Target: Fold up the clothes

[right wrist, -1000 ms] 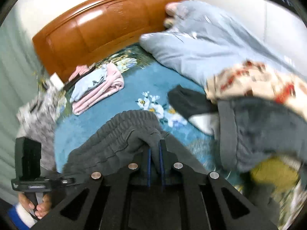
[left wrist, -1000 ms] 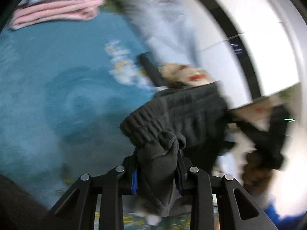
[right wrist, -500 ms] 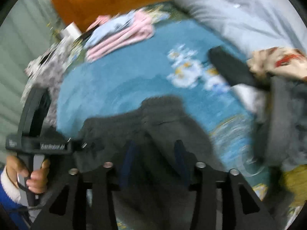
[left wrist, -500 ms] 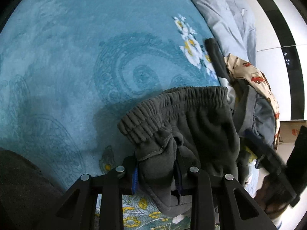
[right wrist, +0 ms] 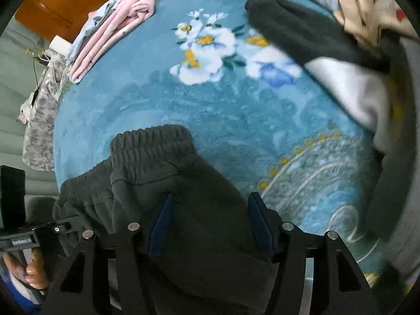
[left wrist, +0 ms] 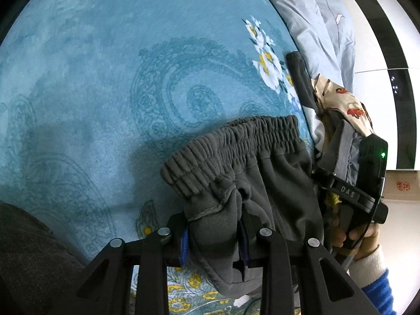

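Observation:
Dark grey trousers (left wrist: 244, 162) with a ribbed elastic waistband lie on the blue flowered blanket (left wrist: 105, 78). My left gripper (left wrist: 214, 239) is shut on a bunched fold of the trousers just below the waistband. In the right wrist view the same grey trousers (right wrist: 183, 183) spread under my right gripper (right wrist: 210, 225), whose blue-padded fingers (right wrist: 160, 223) stand wide apart over the cloth, open. The waistband (right wrist: 149, 141) points away from me toward the blanket's middle.
A heap of unfolded clothes (left wrist: 338, 99) lies at the right, with a dark sleeve (right wrist: 296, 31) and a cream printed piece (right wrist: 367, 13). Folded pink and pale blue clothes (right wrist: 113, 29) sit near the wooden headboard (right wrist: 65, 2). A hand (left wrist: 351, 236) holds the other gripper's handle.
My right gripper has let go of the trousers and its fingers have spread apart. Both grippers have come down toward the blanket, and the trousers now rest on it.

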`<state>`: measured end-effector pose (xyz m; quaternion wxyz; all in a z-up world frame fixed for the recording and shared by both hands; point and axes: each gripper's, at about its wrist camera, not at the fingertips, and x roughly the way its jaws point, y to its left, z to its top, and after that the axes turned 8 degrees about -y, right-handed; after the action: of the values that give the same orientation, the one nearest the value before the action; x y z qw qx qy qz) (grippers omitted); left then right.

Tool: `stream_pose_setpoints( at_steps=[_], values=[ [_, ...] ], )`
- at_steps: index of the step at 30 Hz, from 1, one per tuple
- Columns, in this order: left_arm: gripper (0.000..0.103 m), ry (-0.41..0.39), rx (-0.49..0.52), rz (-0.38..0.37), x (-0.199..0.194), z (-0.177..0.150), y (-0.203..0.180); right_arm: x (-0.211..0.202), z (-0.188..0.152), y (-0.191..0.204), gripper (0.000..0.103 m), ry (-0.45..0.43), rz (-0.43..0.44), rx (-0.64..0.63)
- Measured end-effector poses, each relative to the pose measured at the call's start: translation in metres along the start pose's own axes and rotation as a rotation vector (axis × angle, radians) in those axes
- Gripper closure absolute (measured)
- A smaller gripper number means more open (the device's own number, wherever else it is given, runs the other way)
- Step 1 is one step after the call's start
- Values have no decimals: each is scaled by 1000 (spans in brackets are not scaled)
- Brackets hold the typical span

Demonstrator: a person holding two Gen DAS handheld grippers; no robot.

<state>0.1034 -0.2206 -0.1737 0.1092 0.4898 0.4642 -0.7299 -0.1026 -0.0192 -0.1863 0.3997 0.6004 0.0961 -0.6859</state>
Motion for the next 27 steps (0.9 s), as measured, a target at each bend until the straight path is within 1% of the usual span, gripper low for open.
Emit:
stream_pose_setpoints(
  at_steps=[1,2,3,4,5,7,10,13,15,17,20,23,27],
  values=[
    [72,2,-1,-2,1,0,0,-2,-1,-2,47,-4,9,18],
    [72,4,-3,-4,1,0,0,-4,-2,-5,55,-8,15,38],
    [72,5,-4,-6,2,0,1,-6,-4,-5,71,-16,0,42],
    [72,6,-5,-9,2,0,1,-8,-7,-3,86,-26,-35,25],
    [72,7,-7,-12,3,1,1,-9,-9,1,91,-38,-73,4],
    [72,7,-8,-20,3,1,1,-11,-14,8,97,-52,-109,-12],
    [72,-3,-5,-33,1,1,0,-20,-11,19,99,-102,-145,-34],
    [74,-49,-3,-96,-10,2,-2,-45,4,23,99,-194,-170,-22],
    [76,-92,0,-136,-21,3,-3,-67,21,25,99,-264,-182,-22],
    [77,-127,2,-158,-29,9,-2,-79,45,39,99,-318,-188,-54],
    [78,-182,16,-154,-42,32,3,-90,77,60,99,-369,-181,-110],
    [78,-237,11,-120,-54,69,19,-73,117,91,99,-380,-180,-184],
    [78,-287,-51,-74,-65,114,50,-37,162,127,99,-366,-172,-239]
  ],
)
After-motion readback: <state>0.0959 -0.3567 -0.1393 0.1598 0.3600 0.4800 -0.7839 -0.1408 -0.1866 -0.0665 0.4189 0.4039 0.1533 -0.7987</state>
